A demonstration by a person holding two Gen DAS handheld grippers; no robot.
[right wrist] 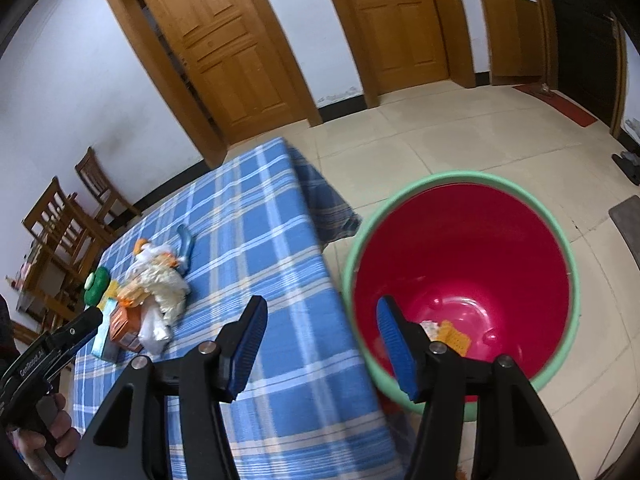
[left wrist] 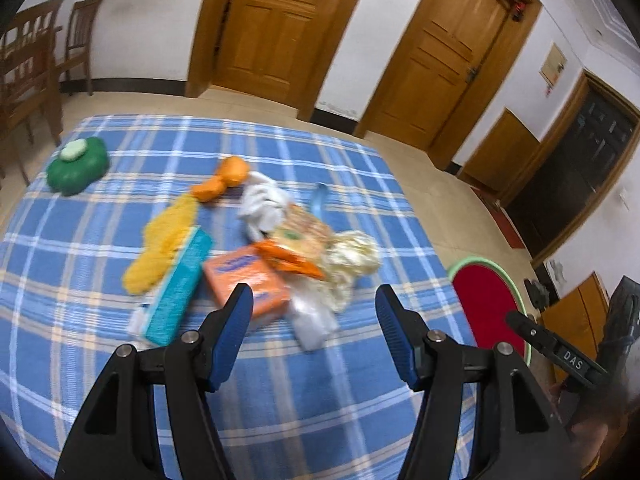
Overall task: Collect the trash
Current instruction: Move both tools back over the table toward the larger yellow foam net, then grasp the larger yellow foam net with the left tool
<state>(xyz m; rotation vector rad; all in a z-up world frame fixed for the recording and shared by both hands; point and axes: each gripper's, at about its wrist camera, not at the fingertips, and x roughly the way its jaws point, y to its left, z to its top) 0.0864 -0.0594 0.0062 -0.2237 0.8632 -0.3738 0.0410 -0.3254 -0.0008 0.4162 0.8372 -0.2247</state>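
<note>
On the far left of the tabletop (left wrist: 80,360), with its blue checked cloth, a green round thing (left wrist: 78,166) lies apart from the rest; next come a yellow fluffy piece (left wrist: 164,240) and a teal box (left wrist: 180,292), touching each other; then an orange packet (left wrist: 248,280), a white crumpled wad (left wrist: 264,204), a clear plastic bag (left wrist: 312,320) and a cream crumpled wad (left wrist: 352,264), all heaped together near the middle; this heap is the trash to be collected. The left gripper (left wrist: 314,308) hovers over the near side of it, jaws about half open with nothing between them. Past the tabletop's right edge stands the red bin (right wrist: 460,240) on the floor, a few scraps already at its bottom; the right gripper (right wrist: 320,320) hangs at its near rim, jaws likewise half open and empty.

Risks, as I judge them: the heap is tangled, so a grasp on the packet may drag the bag along and spill it on the floor; soft wads may slip from half-closed jaws; a piece released too near the rim may fall outside the bin.
</note>
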